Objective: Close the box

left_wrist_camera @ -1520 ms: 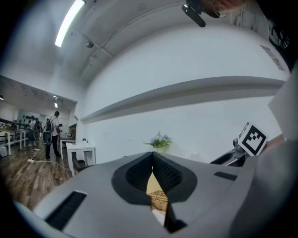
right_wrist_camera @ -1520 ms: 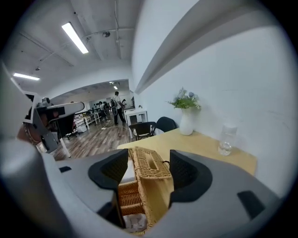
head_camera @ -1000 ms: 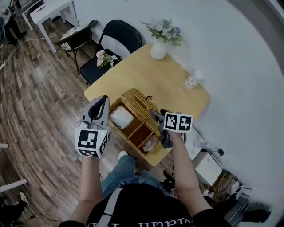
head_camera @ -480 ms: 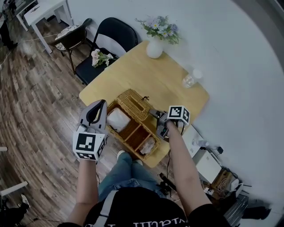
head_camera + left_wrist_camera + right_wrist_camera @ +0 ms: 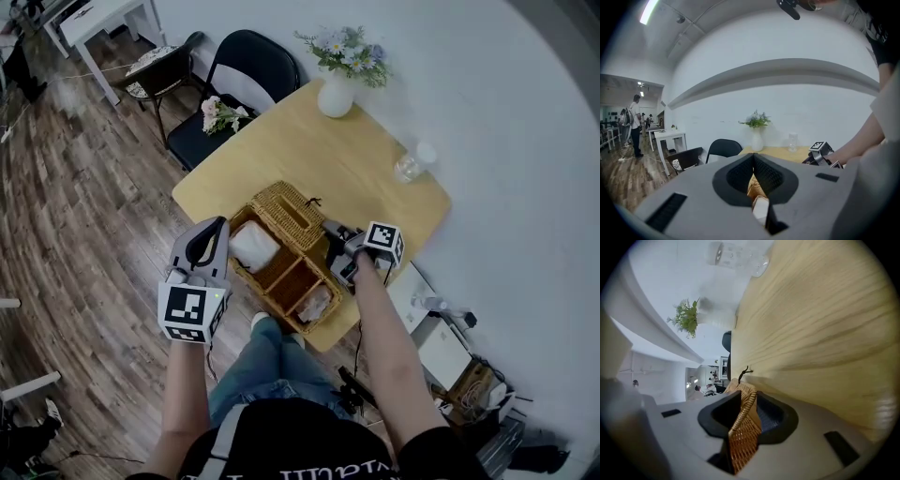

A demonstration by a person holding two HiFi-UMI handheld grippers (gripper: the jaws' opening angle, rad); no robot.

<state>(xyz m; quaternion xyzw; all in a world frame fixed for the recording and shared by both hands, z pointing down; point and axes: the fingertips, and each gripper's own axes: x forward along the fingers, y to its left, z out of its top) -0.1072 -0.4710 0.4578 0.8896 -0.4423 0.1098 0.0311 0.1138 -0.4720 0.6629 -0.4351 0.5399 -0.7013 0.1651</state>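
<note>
Head view, items listed outward from the person.

1. Left claw (image 5: 221, 225): jaws shut together, nothing in them. It is held just outside the left end of the box, apart from it.
2. Wicker box (image 5: 269, 292): sits at the near edge of the tabletop (image 5: 309, 155), open, with its divided compartments exposed. A white bundle (image 5: 255, 246) fills the left compartment and a pale wrapped item (image 5: 317, 302) lies in the right one.
3. Lid (image 5: 286, 214): folded back over the far side of the box.
4. Right claw (image 5: 330, 231): jaws closing around the right end of the lid. The woven edge stands between them, with one pad not yet against it.
5. Clear glass jar (image 5: 410, 167): far right of the tabletop.
6. White vase (image 5: 337, 97): holds flowers, at the far edge.
7. Black chair (image 5: 246, 70): beyond the tabletop, with a bouquet (image 5: 223, 115) on its seat.
</note>
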